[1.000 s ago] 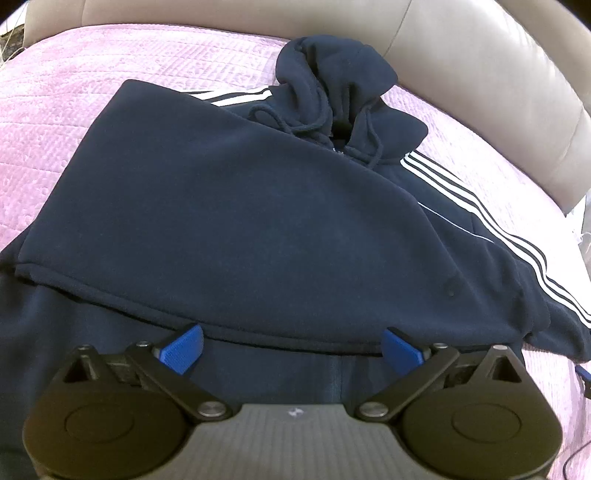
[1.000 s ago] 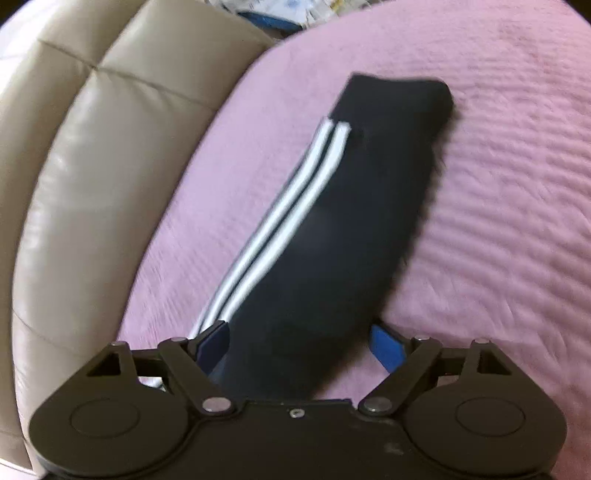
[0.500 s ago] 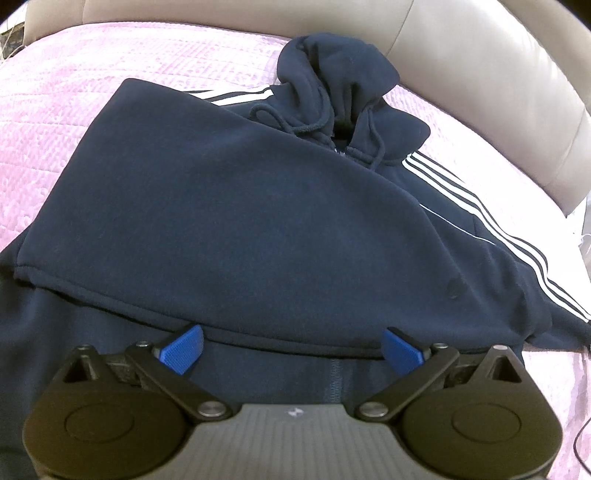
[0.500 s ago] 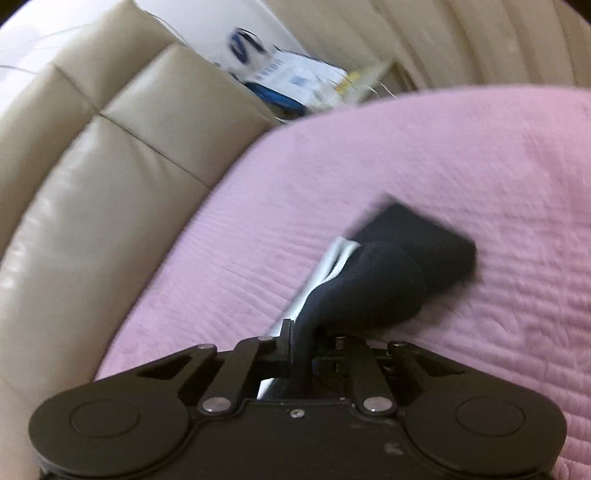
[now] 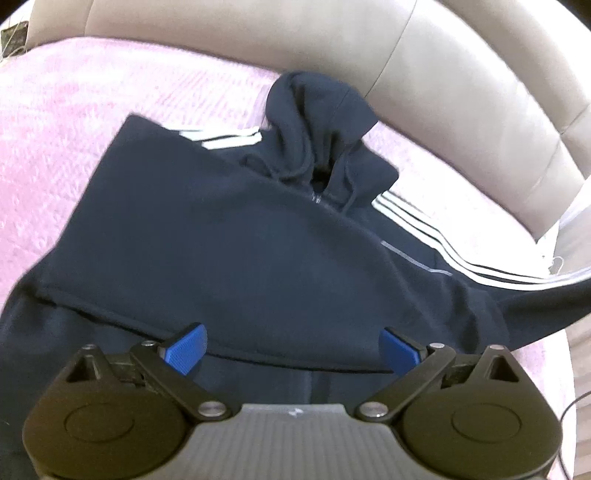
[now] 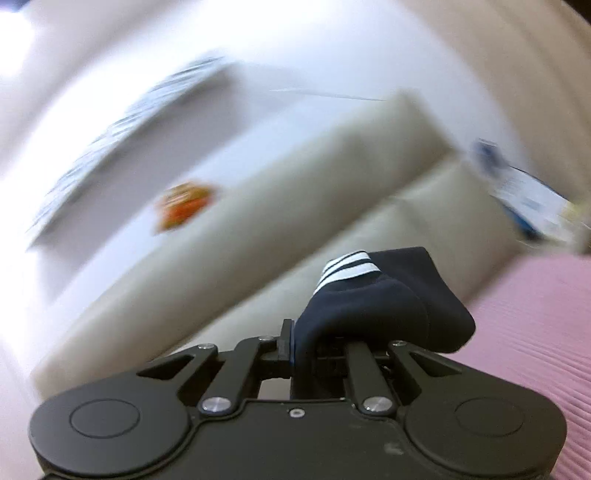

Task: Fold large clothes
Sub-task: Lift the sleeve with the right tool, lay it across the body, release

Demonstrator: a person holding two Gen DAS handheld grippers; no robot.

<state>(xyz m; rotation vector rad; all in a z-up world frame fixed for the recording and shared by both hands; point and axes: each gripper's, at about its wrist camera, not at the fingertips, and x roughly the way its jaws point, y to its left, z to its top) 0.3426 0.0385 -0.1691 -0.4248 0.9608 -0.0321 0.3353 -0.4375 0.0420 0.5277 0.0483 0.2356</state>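
A navy hoodie (image 5: 229, 251) with white sleeve stripes is spread on a pink bed cover (image 5: 55, 140), directly ahead of the left claw (image 5: 291, 349). Its hood (image 5: 317, 122) is bunched at the far end, toward the beige padded headboard (image 5: 258, 33), and the hem lies nearest the claw, so the long axis runs straight away from the claw, hood end farthest. One side of the body is seen already laid across the front, its edge crossing just beyond the blue pads (image 5: 184, 349).

The step in hand is judged to be the folding in of the remaining sleeve (image 6: 373, 306). Its striped cuff end is pinched between the closed jaws of the right claw (image 6: 317, 354) and is held up off the bed, the cuff flopping forward over the jaws; from the left view the sleeve is seen stretched out to the right of the body, off the edge of the picture. The right view is heavily blurred, so little beyond the cuff can be made out.

The left claw is spread wide with nothing between its pads, poised just above the hem.

The next move is judged to call for the sleeve to be carried across the chest and laid flat, without the folded panel being dragged out of place.
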